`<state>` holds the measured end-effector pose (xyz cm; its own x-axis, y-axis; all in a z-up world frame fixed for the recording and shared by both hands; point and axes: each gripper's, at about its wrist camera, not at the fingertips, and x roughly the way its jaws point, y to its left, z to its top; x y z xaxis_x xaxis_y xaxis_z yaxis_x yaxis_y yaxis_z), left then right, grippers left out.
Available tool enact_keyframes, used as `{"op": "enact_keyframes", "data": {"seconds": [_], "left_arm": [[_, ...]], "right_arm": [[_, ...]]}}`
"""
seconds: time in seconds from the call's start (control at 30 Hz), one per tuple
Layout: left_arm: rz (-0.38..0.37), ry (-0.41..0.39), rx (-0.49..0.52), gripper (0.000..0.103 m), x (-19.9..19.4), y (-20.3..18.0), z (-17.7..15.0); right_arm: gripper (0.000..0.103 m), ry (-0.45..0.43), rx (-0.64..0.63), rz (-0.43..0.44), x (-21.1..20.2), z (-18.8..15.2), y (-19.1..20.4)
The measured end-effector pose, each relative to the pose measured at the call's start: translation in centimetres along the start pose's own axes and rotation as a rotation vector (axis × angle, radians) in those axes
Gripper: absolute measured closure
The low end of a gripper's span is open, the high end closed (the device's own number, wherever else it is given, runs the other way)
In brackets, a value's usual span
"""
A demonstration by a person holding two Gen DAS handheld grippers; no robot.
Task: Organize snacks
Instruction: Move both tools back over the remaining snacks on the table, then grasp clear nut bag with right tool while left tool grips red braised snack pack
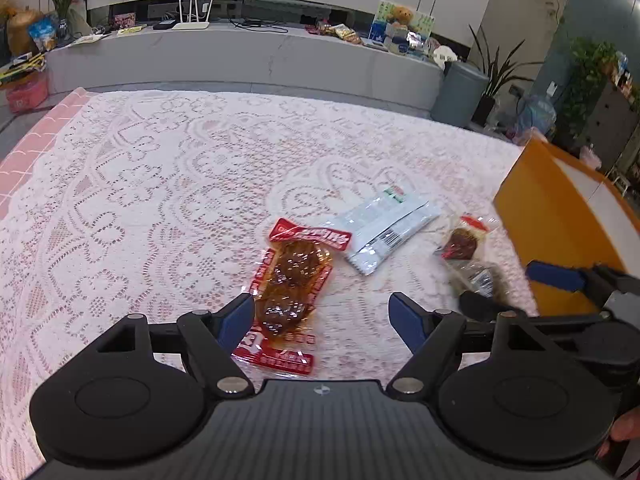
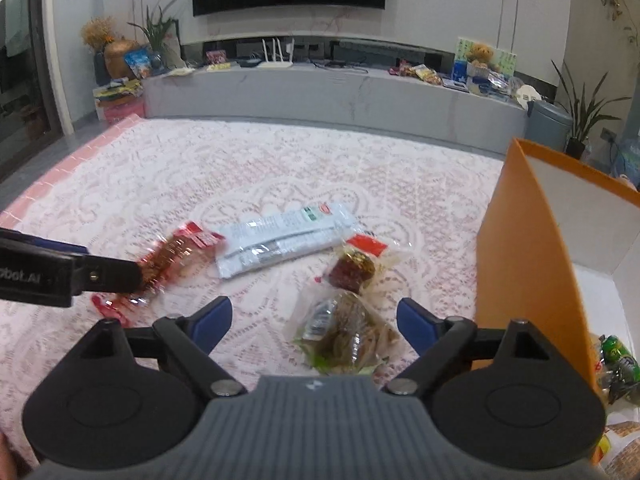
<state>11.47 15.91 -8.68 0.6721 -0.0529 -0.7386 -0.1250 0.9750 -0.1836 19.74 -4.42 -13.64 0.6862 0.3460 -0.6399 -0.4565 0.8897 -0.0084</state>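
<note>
Several snack packets lie on the lace tablecloth. A red packet of brown meat [image 1: 290,280] lies between the open jaws of my left gripper [image 1: 322,314]; it also shows in the right wrist view [image 2: 172,264]. A white packet [image 1: 384,232] [image 2: 280,240] lies beyond it. A small red-topped clear packet [image 1: 464,240] [image 2: 356,264] lies to the right. A clear packet of brownish-green food [image 2: 344,332] lies between the open jaws of my right gripper [image 2: 314,326]. The orange box [image 2: 524,264] [image 1: 560,216] stands at the right and holds some snacks [image 2: 618,364].
The lace-covered table [image 1: 160,184] has a pink edge at the left. Beyond its far edge are a grey TV bench [image 2: 320,96], a grey bin [image 2: 548,124] and potted plants. My right gripper's finger [image 1: 556,276] shows at the right of the left wrist view.
</note>
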Motion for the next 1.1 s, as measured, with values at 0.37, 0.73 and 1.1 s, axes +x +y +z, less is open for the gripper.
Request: {"op": "enact_keyframes", "data": {"seconds": [0.37, 0.73, 1.1], "left_arm": [[0.057, -0.003, 0.111, 0.014, 3.5, -0.7, 0.3], [0.072, 0.0, 0.083, 0.014, 5.4, 0.1, 0.2], [0.111, -0.047, 0.14, 0.03, 6.2, -0.6, 0.1]], "right_arm": [[0.017, 0.044, 0.037, -0.014, 1.8, -1.2, -1.4], [0.018, 0.038, 0.026, -0.037, 3.5, -0.7, -1.2], [0.039, 0.052, 0.001, -0.057, 3.6, -1.1, -1.0]]}}
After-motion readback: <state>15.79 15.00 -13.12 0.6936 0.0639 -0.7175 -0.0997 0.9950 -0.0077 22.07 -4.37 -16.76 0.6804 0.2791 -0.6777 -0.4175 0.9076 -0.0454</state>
